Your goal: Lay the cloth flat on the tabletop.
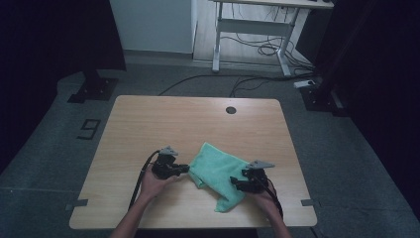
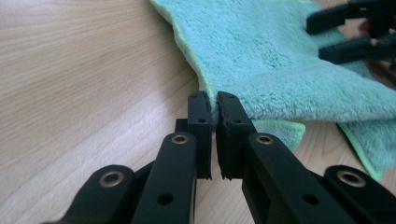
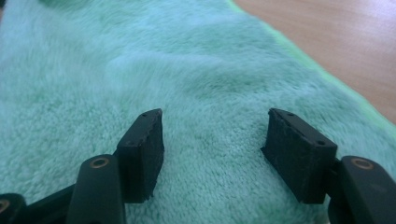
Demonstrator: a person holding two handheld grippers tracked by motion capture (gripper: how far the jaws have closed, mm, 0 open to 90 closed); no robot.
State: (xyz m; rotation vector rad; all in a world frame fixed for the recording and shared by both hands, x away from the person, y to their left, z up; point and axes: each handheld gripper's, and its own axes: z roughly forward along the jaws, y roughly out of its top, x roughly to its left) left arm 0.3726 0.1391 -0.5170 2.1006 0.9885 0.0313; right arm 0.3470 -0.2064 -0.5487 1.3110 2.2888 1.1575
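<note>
We see the green towel (image 1: 221, 176) lying crumpled on the desk (image 1: 148, 124) near its front edge. The left claw (image 2: 214, 105) pinches the towel's edge (jaws clenched); the right claw (image 3: 212, 135) stands released, spread above the cloth.

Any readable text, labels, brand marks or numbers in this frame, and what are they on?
"9": a dark digit marked on the grey floor left of the table, as it reads in the high view; it could equally be a 6 seen from the other side.
No print shows on the green towel, the table or the grippers.
</note>
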